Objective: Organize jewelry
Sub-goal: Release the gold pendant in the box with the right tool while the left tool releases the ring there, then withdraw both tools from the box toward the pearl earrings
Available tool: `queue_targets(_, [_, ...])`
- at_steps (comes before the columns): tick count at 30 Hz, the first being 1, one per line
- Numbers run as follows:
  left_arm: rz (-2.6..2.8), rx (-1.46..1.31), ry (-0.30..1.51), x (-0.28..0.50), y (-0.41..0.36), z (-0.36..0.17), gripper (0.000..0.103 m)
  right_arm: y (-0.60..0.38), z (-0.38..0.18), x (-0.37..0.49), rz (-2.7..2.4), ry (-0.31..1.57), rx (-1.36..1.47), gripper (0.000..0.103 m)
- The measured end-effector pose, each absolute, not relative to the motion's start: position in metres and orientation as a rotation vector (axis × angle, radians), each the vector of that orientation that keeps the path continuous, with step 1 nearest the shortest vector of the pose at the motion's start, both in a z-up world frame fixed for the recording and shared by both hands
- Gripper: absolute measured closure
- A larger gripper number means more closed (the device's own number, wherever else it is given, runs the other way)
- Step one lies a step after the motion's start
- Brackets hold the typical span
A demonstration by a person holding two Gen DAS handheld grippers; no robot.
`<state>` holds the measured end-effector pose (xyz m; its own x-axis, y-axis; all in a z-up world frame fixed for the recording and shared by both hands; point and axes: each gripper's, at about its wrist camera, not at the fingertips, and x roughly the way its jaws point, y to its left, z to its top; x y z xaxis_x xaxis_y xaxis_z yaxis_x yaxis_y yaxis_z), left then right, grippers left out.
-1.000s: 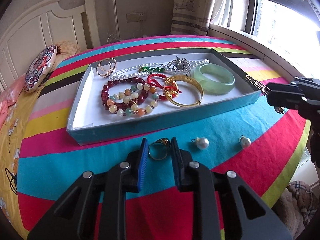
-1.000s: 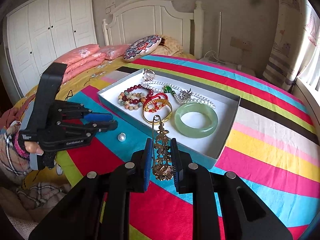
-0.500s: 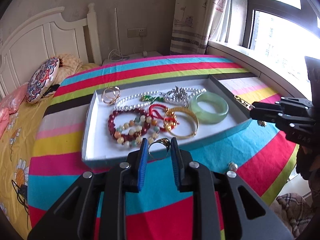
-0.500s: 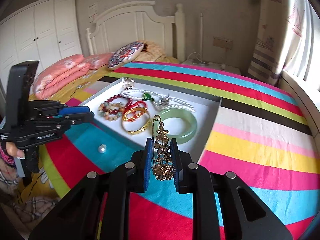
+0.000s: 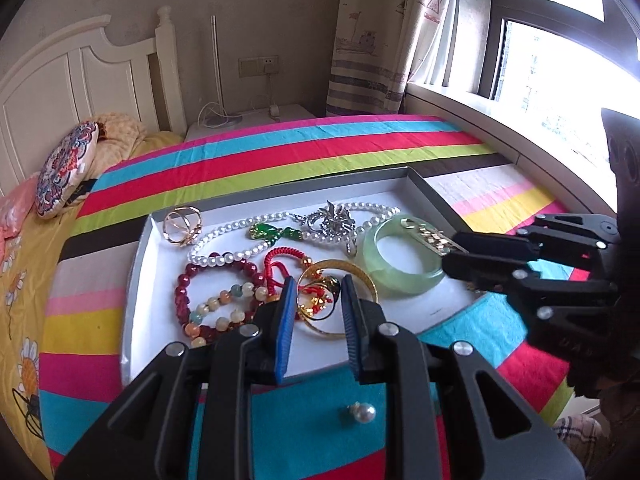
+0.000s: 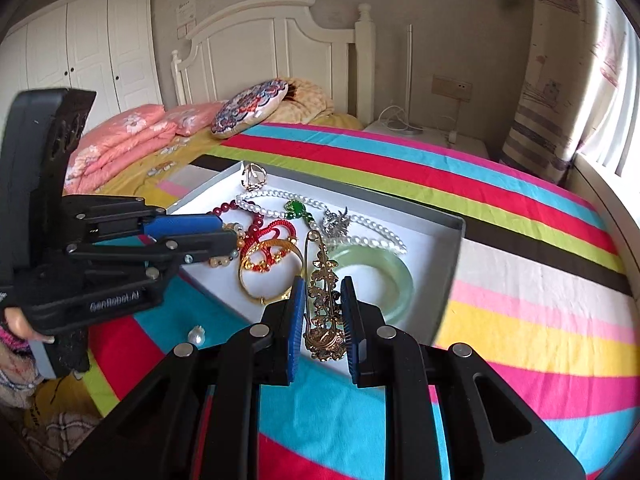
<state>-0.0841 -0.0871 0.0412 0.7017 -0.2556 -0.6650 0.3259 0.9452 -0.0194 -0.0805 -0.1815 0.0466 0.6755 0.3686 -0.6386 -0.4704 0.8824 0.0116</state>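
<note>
My left gripper (image 5: 318, 286) is shut on a gold ring (image 5: 331, 282) with a dark stone, held above the near part of the grey tray (image 5: 134, 280). My right gripper (image 6: 322, 284) is shut on a long gold brooch (image 6: 322, 312), which hangs over the tray's near edge by the jade bangle (image 6: 396, 280). In the left wrist view the right gripper (image 5: 452, 254) comes in from the right, its brooch (image 5: 430, 237) over the jade bangle (image 5: 400, 280). The left gripper (image 6: 224, 234) shows at the left of the right wrist view. A pearl earring (image 5: 362, 412) lies on the striped cloth.
The tray (image 6: 452, 256) holds a pearl necklace (image 5: 240, 228), a red bead bracelet (image 5: 184, 292), a gold bangle (image 5: 360, 276), a silver brooch (image 5: 334, 220) and gold rings (image 5: 182, 222). Beyond are a round cushion (image 5: 66, 168), pink bedding (image 6: 120, 140) and the headboard. A window is on the right.
Both grippers have moved forward over the tray. The left one lifted the ring off the cloth; the right one carried the brooch in over the jade bangle. One pearl earring has left view.
</note>
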Motion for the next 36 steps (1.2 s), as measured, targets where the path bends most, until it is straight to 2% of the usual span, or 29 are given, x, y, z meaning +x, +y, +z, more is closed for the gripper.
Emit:
queue_targets(20, [-0.366,0.042,0.801,-0.056,-0.092,0.013,0.08,-0.13,0.035,0.001,0.554,0.802,-0.213,0.084])
queue_targets(22, [-0.366,0.035,0.797,-0.057,-0.089,0.013,0.074,-0.125,0.033,0.002,0.555,0.804,-0.225,0.084])
queue_targets(24, [-0.362,0.027,0.788,-0.059,-0.087,0.014,0.054,-0.123,0.032,0.003,0.546,0.803,-0.238,0.083])
queue_targets(29, [-0.329,0.03,0.73,-0.077,-0.079,0.025,0.029,-0.133,0.038,-0.004,0.527,0.773,-0.197,0.065])
queue_targets(33, [-0.243,0.07,0.622,-0.111,-0.062,0.04,0.004,-0.157,0.056,-0.029,0.52,0.703,-0.151,0.062])
queue_targets(36, [-0.196,0.049,0.584,-0.133,-0.045,0.042,0.002,-0.178,0.064,-0.058,0.517,0.661,-0.114,0.057])
